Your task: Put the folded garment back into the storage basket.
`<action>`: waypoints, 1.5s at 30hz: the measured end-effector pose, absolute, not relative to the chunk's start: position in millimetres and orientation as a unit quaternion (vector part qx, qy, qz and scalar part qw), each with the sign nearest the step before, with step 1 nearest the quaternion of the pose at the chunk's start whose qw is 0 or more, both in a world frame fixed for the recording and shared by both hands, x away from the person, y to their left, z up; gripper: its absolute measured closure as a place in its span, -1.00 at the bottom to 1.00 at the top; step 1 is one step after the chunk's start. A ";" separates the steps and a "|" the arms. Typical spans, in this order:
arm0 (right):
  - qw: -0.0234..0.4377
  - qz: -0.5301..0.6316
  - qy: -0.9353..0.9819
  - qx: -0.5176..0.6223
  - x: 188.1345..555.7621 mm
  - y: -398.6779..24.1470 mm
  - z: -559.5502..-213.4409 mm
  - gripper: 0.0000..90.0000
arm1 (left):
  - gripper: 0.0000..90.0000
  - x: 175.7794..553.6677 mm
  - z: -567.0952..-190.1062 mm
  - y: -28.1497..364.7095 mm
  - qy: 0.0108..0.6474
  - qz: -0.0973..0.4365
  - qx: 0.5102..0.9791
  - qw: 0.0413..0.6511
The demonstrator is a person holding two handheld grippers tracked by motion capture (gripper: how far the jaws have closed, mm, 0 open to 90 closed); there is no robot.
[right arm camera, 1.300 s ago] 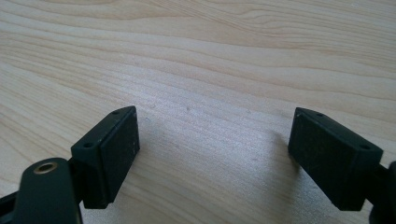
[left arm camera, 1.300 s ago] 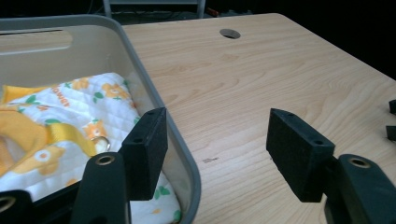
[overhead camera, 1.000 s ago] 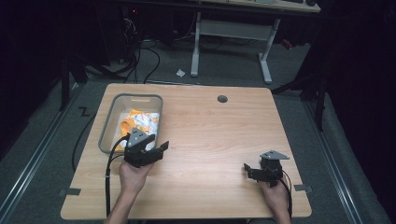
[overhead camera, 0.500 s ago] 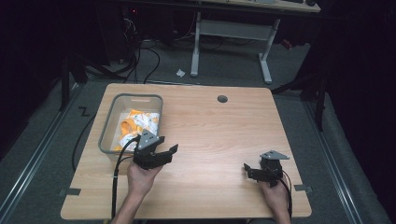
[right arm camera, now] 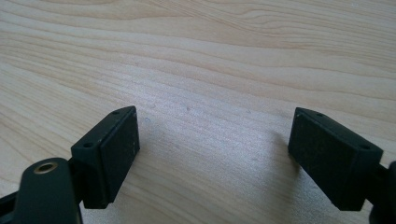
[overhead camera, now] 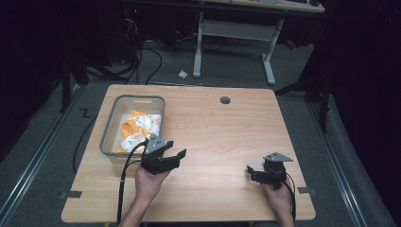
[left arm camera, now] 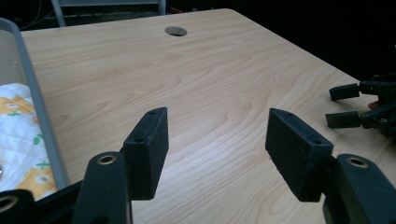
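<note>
You are holding the left gripper (overhead camera: 171, 156) just off the near right corner of the clear bin (overhead camera: 109, 126), its jaws standing apart with nothing between them but bare table (overhead camera: 222, 137). The orange-and-white patterned cloth (overhead camera: 137, 130) is lying bunched inside that bin, and in the left gripper view it is sitting at the far left edge (left arm camera: 18, 135), behind the grey rim (left arm camera: 39, 107), while your jaws are pointing out across the wood toward the cable hole (left arm camera: 176, 31). That is the first risk as I judge it: you are aiming away from the fabric, so swinging back in could be knocking a jaw against the bin wall and shoving the light container along the table. The cloth is looking soft and crumpled, so a shallow pinch may be catching a single fold and letting the rest drag over the rim, possibly tipping the bin. The cable trailing from the left gripper is running close to the bin's near side and may be snagging it. Your right gripper (overhead camera: 255, 172) is resting low near the front right of the table, jaws also released and empty, well apart from the bin, so it is giving no help in steadying it.
</note>
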State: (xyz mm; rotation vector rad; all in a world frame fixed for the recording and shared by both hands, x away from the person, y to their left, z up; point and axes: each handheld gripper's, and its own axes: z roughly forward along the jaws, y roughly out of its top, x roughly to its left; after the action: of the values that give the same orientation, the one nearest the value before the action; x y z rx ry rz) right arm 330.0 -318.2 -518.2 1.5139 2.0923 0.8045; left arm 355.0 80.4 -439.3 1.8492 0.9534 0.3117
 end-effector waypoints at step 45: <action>0.216 0.290 0.755 0.546 330.0 -318.2 -518.2 -0.63 | -0.11 365.5 -490.1 56.0 0.412 0.076 0.789 0.450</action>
State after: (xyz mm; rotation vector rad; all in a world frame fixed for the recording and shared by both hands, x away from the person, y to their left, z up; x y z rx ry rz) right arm 330.0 -318.2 -518.2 1.5139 2.0927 0.8044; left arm 365.5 56.0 -490.1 1.9496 1.0188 0.1870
